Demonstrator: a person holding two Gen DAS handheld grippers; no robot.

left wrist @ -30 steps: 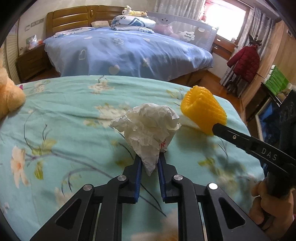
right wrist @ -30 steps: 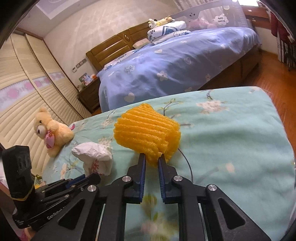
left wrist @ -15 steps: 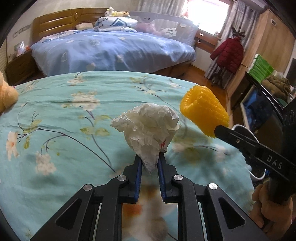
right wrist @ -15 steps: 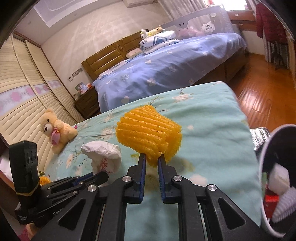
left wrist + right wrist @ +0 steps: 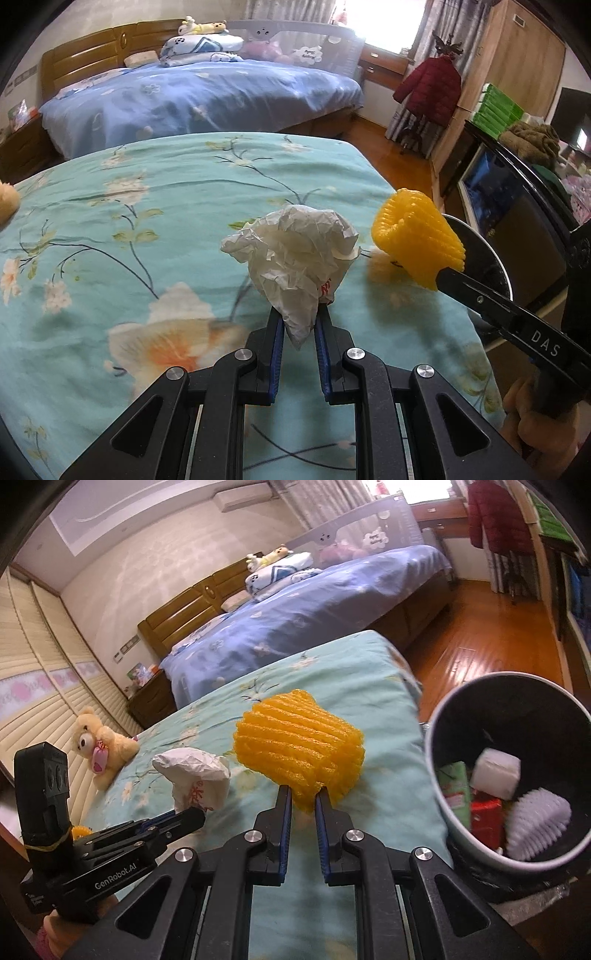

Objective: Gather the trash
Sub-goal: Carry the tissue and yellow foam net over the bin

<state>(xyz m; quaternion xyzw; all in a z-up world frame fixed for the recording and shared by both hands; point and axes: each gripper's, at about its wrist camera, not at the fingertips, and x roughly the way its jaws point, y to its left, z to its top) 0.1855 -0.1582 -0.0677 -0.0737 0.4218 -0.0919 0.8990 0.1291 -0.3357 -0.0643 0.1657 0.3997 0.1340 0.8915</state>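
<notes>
Both loads now swung from mid-bed toward its edge: left gripper (image 5: 298,326) clamps crumpled paper (image 5: 295,254), right gripper (image 5: 303,801) clamps yellow foam fruit net (image 5: 299,744), and trash bin (image 5: 436,716) has come into view alongside—drop looks imminent.

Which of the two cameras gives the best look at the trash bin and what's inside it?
The right wrist view: the trash bin faces the lens open-mouthed, showing cartons and white foam inside. The left wrist view shows only part of its rim behind the yellow foam net, contents hidden.
</notes>
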